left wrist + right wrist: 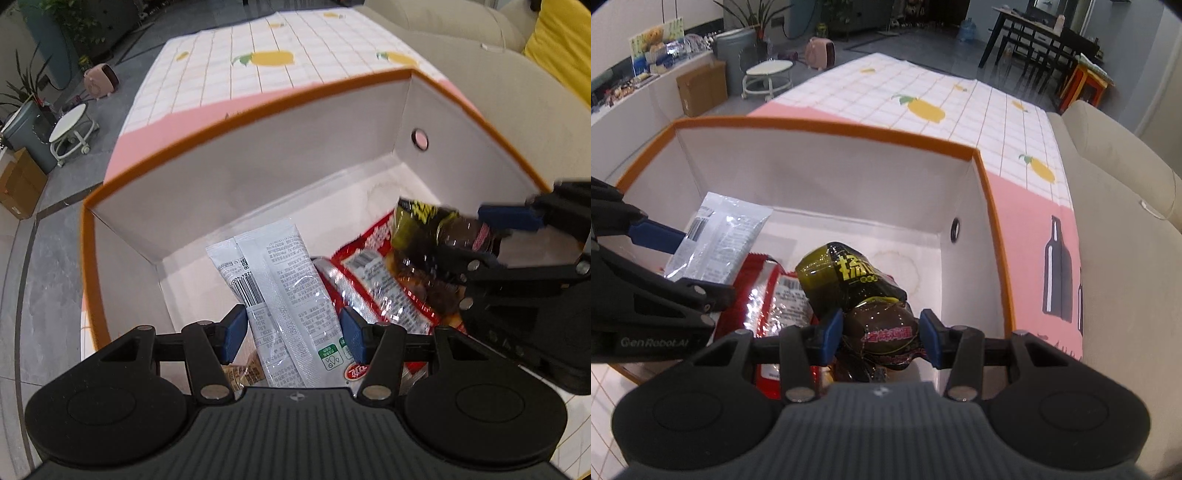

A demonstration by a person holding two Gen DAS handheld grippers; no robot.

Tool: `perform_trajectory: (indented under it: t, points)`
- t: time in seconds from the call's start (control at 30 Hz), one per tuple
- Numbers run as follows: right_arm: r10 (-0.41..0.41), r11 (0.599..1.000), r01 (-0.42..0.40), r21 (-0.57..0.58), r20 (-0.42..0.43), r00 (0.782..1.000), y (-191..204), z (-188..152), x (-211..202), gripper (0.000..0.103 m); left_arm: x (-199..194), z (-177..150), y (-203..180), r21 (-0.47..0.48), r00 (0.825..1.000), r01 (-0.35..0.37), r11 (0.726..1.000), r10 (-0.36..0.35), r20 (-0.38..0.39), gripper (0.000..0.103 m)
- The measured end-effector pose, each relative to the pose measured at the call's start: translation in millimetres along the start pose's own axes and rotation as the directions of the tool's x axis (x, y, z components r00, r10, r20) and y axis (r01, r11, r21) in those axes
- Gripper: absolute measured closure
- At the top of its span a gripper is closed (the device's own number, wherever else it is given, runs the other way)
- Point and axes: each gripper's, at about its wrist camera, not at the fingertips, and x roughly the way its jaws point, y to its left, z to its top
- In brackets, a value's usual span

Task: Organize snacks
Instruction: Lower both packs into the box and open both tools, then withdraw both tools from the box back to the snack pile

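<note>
A white gridded tablecloth with yellow lemon prints and a pink border [960,96] is being used as the work surface, beside a beige sofa. On it, an orange-rimmed white cardboard box [236,173] is being filled with snacks. At left, a silvery-white plastic snack packet [284,295] is being straddled by the left gripper [291,334]; its jaws are being held wide, apparently not gripping, probably after release. A red foil snack bag [373,273] is lying just beside it. At right, a dark brown and olive snack pouch [860,288] is being pinched by the right gripper [881,336], jaws partly closed, over the box floor, likely for lowering in.
</note>
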Motion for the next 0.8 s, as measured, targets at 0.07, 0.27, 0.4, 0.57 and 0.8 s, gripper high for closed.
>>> perform_trajectory:
  t: [0.07,0.27,0.4,0.57,0.8]
  points:
    - [-0.005,1.000,0.005,-0.020,-0.004,1.000,3.1,-0.4,-0.2,0.059,2.1,0.1,-0.2,0.005,1.000,-0.004,1.000,0.004,-0.010,0.040]
    - [-0.009,1.000,0.008,-0.022,-0.012,1.000,4.8,0.6,-0.5,0.058,1.6,0.0,-2.7,0.036,1.000,-0.017,0.999,0.018,-0.023,0.033]
    - [-0.017,0.999,0.017,-0.031,-0.006,1.000,7.0,3.1,-6.5,0.049,-3.8,0.1,-5.3,0.064,0.999,-0.037,0.997,0.038,-0.010,0.029]
    - [-0.021,1.000,0.021,-0.009,0.017,1.000,4.1,5.3,-20.0,0.042,-21.4,0.7,-1.0,0.043,0.999,-0.038,0.998,0.037,0.031,0.019]
    - [-0.022,0.996,0.014,0.091,0.089,0.996,-6.9,4.4,-53.3,0.038,-62.6,-4.2,6.5,-0.014,0.989,-0.035,0.999,0.037,0.146,0.016]
